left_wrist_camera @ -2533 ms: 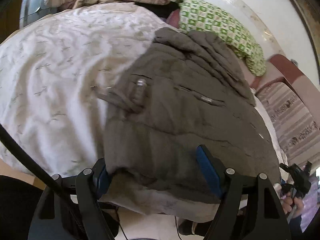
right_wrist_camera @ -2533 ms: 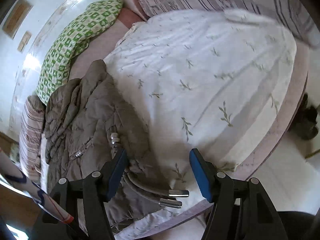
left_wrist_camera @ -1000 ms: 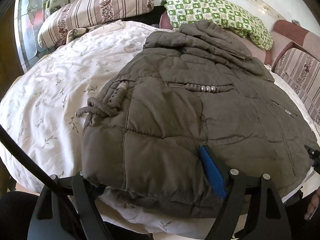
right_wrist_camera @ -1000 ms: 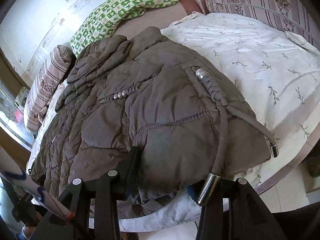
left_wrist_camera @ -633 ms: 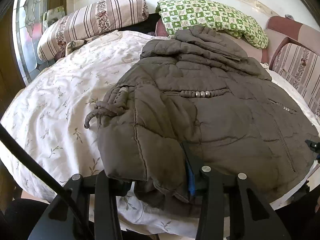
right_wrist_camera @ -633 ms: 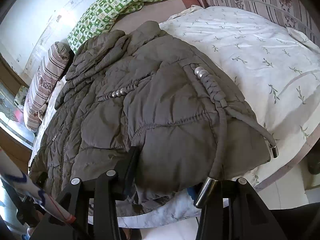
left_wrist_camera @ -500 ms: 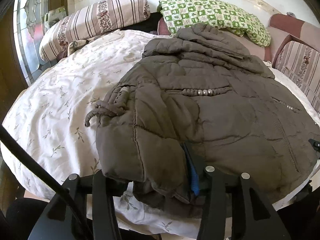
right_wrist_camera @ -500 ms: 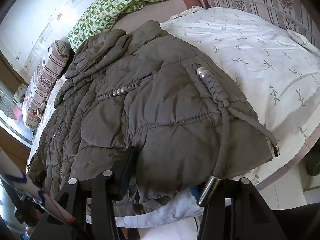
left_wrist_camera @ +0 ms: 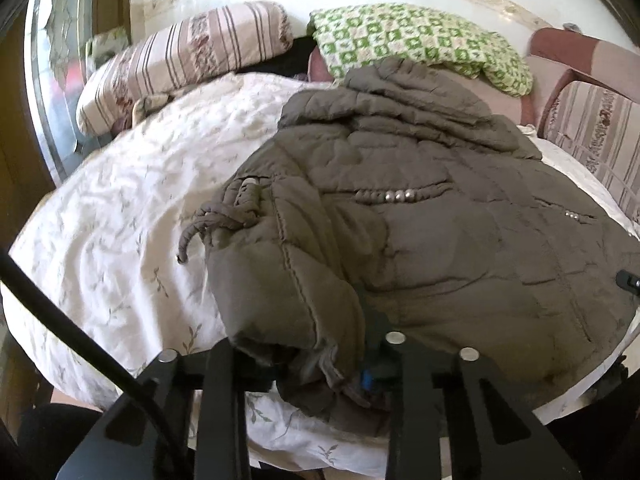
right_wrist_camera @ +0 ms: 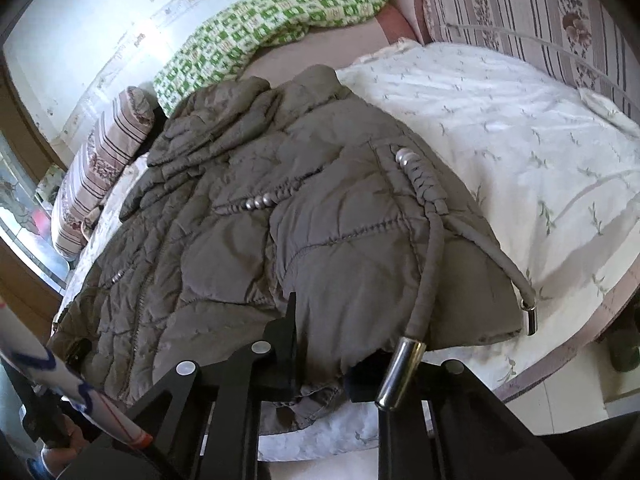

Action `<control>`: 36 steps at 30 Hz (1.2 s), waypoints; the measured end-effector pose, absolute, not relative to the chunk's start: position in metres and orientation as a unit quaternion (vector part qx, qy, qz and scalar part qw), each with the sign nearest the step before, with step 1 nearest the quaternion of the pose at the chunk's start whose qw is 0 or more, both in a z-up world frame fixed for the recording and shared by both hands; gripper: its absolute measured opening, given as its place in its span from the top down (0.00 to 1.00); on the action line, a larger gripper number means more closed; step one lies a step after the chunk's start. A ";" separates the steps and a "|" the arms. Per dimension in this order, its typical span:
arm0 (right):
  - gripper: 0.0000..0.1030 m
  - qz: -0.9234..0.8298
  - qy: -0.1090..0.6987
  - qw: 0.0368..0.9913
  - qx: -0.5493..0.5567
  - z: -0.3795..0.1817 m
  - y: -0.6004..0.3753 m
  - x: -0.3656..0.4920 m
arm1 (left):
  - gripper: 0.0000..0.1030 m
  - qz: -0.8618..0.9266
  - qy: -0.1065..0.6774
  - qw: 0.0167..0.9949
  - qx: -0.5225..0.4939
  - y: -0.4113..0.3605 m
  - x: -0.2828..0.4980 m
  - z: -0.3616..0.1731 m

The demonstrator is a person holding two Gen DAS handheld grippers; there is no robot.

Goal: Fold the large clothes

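My left fingers [left_wrist_camera: 300, 364] are clamped on the near hem of the jacket [left_wrist_camera: 440, 220], at its left corner; the padded cloth bunches up thick between them and hides most of the pads. My right fingers [right_wrist_camera: 320, 360] are clamped on the same hem at the jacket's right corner, with brown fabric bulging over the gap between them.

The jacket is a brown quilted one and lies spread across the bed [left_wrist_camera: 120, 200], on a white sheet with a small leaf print. Its hood end points far, toward the wall, and its hem lies at the near edge of the bed where I hold it. A short row of shiny snaps [left_wrist_camera: 396, 195] sits on the chest area. On the left side a knotted drawcord [left_wrist_camera: 216, 220] curls out from the hem onto the sheet. In the right view two long cords [right_wrist_camera: 432, 248] with metal tips run down over the jacket's near corner; one tip [right_wrist_camera: 400, 372] hangs just in front of my right finger.

Beyond the jacket, a green checked pillow [left_wrist_camera: 420, 40] lies against the far wall, touching the hood. A striped pillow [left_wrist_camera: 180, 56] sits at the far left.
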State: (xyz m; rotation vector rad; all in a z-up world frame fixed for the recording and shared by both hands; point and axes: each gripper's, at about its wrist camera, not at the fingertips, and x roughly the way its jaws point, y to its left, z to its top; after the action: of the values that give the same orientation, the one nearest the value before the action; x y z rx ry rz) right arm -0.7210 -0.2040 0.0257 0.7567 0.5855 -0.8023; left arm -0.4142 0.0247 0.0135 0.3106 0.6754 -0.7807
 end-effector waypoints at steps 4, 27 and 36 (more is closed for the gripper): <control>0.85 -0.372 0.259 0.822 0.345 0.034 -0.201 -0.723 | 0.78 -0.372 0.317 0.860 0.144 0.024 -0.415 0.018; 0.86 -0.319 0.165 0.889 0.283 0.156 -0.217 -0.717 | 0.81 -0.423 0.254 0.867 0.064 0.028 -0.392 0.148; 0.86 -0.342 0.150 0.888 0.268 0.214 -0.335 -0.620 | 0.75 -0.435 0.259 0.862 0.034 -0.093 -0.300 0.221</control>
State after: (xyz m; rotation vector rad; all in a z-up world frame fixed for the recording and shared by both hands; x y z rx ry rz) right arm -0.6200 -0.3355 0.2140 0.5569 0.3108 -0.7114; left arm -0.2995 -0.0935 0.2214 0.0720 0.5426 -0.9116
